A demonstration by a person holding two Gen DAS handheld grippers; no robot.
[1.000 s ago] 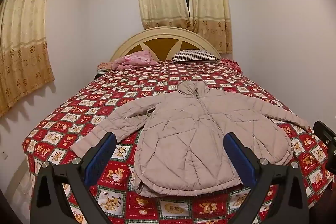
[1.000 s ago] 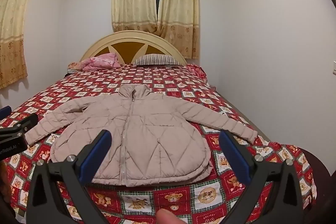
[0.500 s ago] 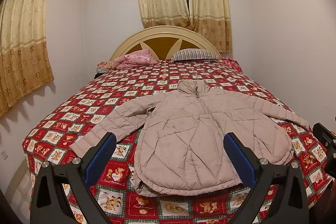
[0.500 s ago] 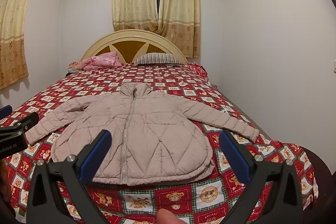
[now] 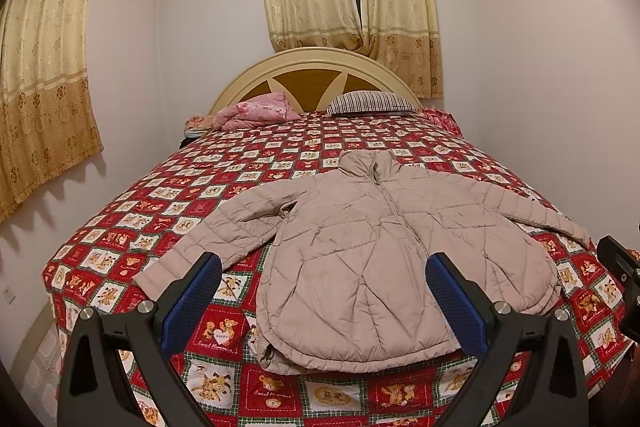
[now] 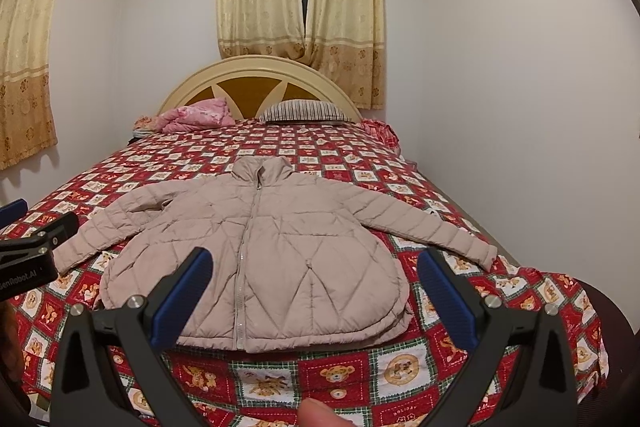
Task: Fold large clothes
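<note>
- Risk: the quilted shell looks slick and puffy — a shallow pinch could slip off, and a folded sleeve may spring back open.
- Risk: the near hem lies close to the foot edge of the bed (image 6: 280, 383); a tug toward the holder could drag the garment off.
- Jacket (image 5: 372, 259): pale beige, zipped, front up, sleeves spread, flat on the patchwork quilt.
- Left gripper (image 5: 324, 303) and right gripper (image 6: 316, 297): fingers wide apart, empty, above the hem.

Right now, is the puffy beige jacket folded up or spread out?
Spread out. The puffy beige quilted jacket lies flat on the red teddy-bear patchwork bedspread, zipped shut, both sleeves stretched sideways. No fold made yet.
</note>
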